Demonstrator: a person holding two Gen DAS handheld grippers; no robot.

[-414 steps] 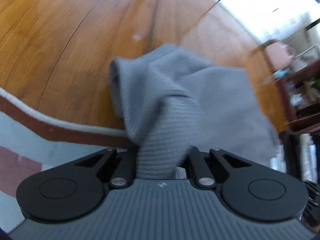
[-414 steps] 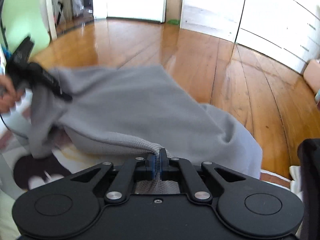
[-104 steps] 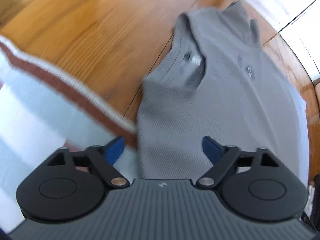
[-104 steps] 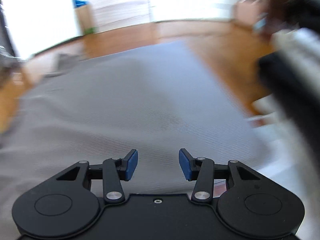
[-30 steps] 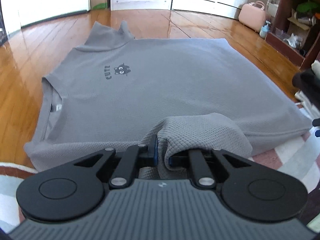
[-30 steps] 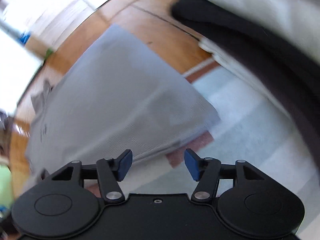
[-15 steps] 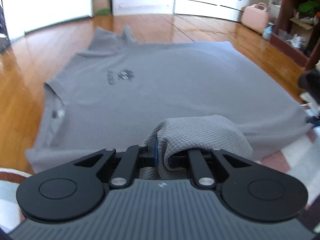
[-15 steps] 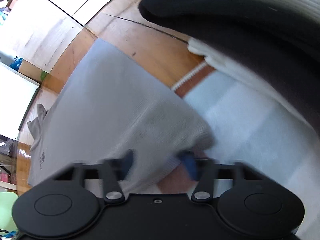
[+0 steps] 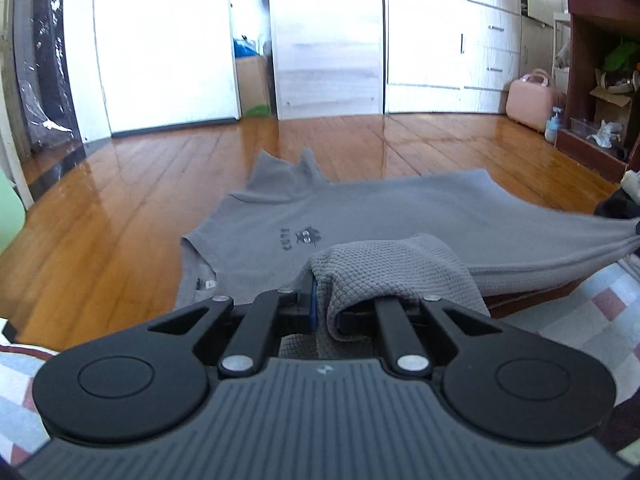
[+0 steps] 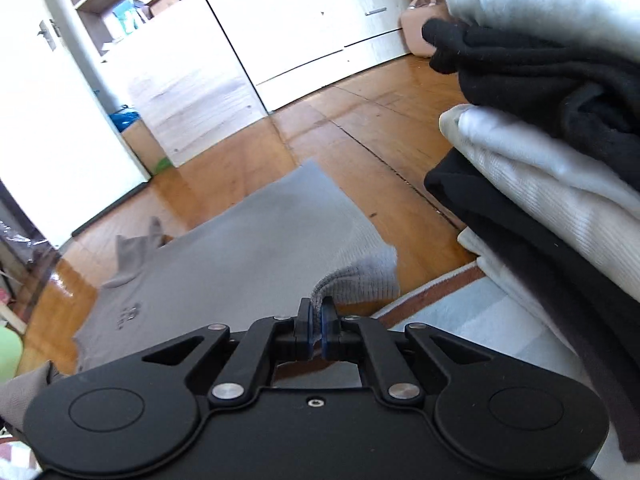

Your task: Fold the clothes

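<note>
Fingers [image 9: 308,300] of the left gripper [image 9: 322,314] were clamped on a bunched fold of the grey shirt [image 9: 400,216], at the edge nearest the rug [image 9: 580,328]. Those of the right gripper [image 10: 316,330] were pinched together on another corner of the shirt [image 10: 248,256], the cloth rising in a small peak between them.

Most of the shirt lay spread front-up on the wooden floor [image 9: 120,216], beyond the rug, its small dark print [image 9: 298,237] showing and the collar off to the left of that print. One sleeve [image 9: 288,178] stuck up at the shirt's far edge. Toward the right gripper the cloth looked stretched and lifted a little off the floor.

As I judged it, the folding had hardly begun: the shirt was laid out and both near corners were gripped, but no fold showed in it yet. Carrying that near edge over the body, and every fold after it, was still to come. A stack of clothes [image 10: 560,152], black and white, sat just right of the shirt; it looked like finished work, though I could not be sure.
</note>
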